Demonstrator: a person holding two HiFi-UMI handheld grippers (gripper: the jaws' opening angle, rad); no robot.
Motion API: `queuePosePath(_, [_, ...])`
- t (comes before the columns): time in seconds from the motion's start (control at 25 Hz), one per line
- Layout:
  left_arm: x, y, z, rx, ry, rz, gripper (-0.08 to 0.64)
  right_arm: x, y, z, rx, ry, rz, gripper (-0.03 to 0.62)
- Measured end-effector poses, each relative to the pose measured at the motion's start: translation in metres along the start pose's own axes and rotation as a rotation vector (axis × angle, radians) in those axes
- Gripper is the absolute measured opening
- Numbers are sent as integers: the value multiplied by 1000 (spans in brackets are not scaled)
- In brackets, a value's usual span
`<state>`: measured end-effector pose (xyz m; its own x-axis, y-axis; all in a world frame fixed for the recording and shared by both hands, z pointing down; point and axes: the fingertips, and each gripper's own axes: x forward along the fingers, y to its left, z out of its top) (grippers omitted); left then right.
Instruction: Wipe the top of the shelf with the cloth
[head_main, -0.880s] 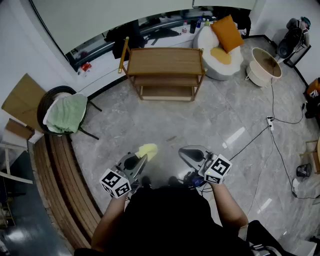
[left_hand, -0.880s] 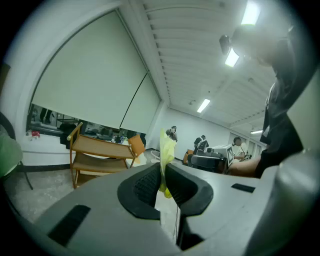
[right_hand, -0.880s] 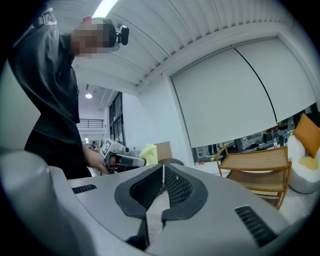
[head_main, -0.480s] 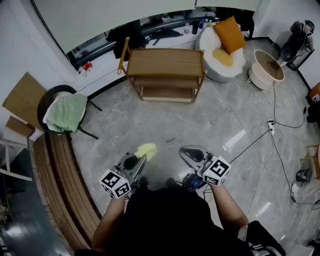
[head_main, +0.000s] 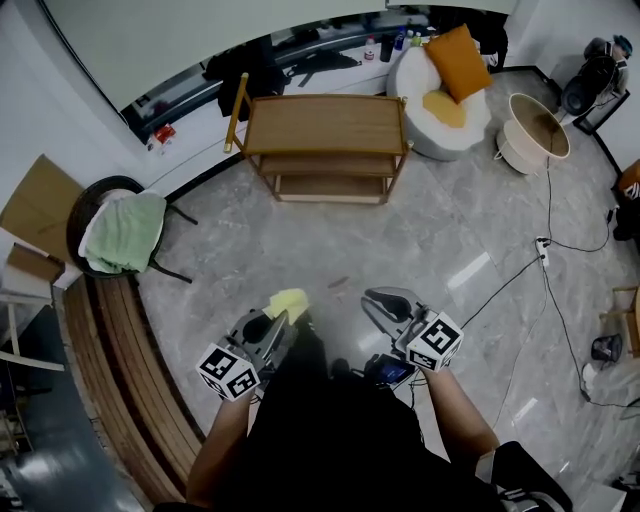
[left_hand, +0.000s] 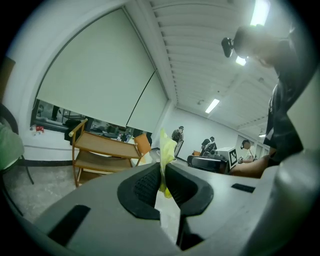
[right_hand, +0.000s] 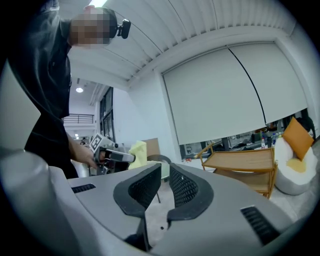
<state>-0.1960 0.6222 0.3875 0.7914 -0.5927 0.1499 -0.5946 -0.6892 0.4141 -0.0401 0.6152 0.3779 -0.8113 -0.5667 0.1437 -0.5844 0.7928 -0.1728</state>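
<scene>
The left gripper (left_hand: 162, 176) has its jaws clenched on the yellow cloth (left_hand: 166, 149), which stands up from between them, so I think it is carried ready for the wiping. Beside it the right gripper (right_hand: 165, 181) grasps nothing, its jaws a little apart. The wooden shelf (head_main: 325, 122) stands far ahead of both pairs of jaws, across the floor (head_main: 400, 240), so its top is not yet reached.

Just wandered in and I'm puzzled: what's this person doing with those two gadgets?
A person stands with a hand-held gripper in each hand. The left gripper is clamped on a yellow cloth; the right gripper holds nothing, its jaws slightly apart. The wooden shelf to be wiped stands some way ahead, and the cloth has not yet touched it.
</scene>
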Motion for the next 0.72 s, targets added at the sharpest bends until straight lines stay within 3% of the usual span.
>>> queuePosePath(0.32, [56,79,31,-49,1,-33,29,49,-74,9,43,60,-34,29])
queuePosePath(0.72, [130,170,89,-69,15,-126,29,103,-166,56,78,89,-117,29])
